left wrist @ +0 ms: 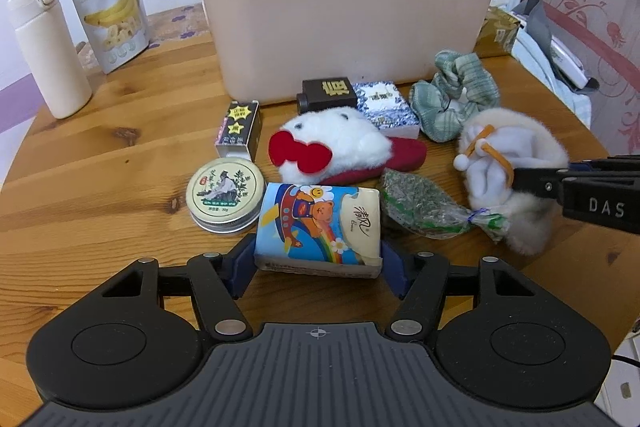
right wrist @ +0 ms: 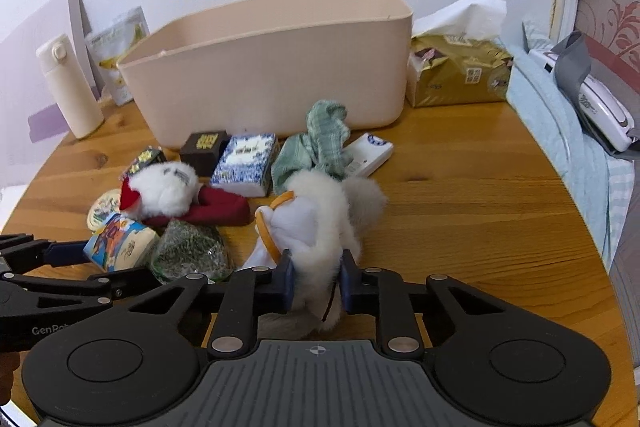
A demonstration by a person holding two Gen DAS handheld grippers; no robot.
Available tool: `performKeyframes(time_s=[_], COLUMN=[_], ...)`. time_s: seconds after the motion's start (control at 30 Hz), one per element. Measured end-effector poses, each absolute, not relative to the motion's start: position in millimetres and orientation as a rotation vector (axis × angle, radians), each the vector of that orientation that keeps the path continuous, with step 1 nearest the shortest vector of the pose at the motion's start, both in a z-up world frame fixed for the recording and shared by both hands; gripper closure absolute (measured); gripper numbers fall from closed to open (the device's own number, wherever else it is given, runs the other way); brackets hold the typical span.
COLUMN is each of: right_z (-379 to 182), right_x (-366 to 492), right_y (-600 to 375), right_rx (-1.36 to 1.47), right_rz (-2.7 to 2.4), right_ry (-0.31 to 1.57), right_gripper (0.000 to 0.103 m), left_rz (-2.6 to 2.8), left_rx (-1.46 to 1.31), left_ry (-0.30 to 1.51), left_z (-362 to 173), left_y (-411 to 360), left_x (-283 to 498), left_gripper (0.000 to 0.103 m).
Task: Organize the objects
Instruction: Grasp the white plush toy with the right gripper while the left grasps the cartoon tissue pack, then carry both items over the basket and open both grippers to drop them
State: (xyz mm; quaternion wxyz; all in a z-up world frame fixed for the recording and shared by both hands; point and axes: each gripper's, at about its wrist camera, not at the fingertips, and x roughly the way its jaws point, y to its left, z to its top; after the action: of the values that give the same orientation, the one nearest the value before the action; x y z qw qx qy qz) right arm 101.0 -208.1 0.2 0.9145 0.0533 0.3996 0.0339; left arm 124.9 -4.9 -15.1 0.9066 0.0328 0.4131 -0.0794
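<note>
Seen from the left wrist, the left claw point(left wrist: 318, 269) pinches a small blue cartoon-printed pack of pocket tissues point(left wrist: 318, 227) from both sides, its blue pads pressed to the pack's short ends at the near edge of the cluttered wooden counter point(left wrist: 120, 163). Just left of the pack lies a round metal balm tin point(left wrist: 225, 194); just right lies a clear bag of dried green herbs point(left wrist: 424, 207), so a side-on grip probably avoids nudging either. Farther back stands the large beige plastic bin point(left wrist: 344, 39), open-topped and likely where everything belongs. At the right edge the right claw point(left wrist: 520, 179) reaches in against a fluffy white plush toy with orange cords point(left wrist: 516, 159). From the right wrist, that claw point(right wrist: 318, 281) is closed around the toy's furry near end point(right wrist: 320, 227), squeezing soft fur that gives under the pads. Beyond it lie a green checked fabric scrunchie point(right wrist: 320, 143) and a white-and-red plush slipper point(right wrist: 176, 191), both near the bin's point(right wrist: 272, 75) front wall. With each claw loaded, both items seem ready to lift toward the bin.
</note>
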Motion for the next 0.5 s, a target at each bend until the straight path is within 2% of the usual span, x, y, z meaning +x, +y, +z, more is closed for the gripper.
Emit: performKeyframes(time_s=[0.5], right_z=[49.2], right_x=[96.7], right_y=[-237.9], right_rx=[0.139], right_rz=[-0.016], right_ry=[0.681], right_gripper=[0.082], left_rz=[-0.162], left_rx=[0.064], left_ry=[0.667], left_z=[49.1], left_y=[4.9], left_x=[128.9], left_gripper=[0.038])
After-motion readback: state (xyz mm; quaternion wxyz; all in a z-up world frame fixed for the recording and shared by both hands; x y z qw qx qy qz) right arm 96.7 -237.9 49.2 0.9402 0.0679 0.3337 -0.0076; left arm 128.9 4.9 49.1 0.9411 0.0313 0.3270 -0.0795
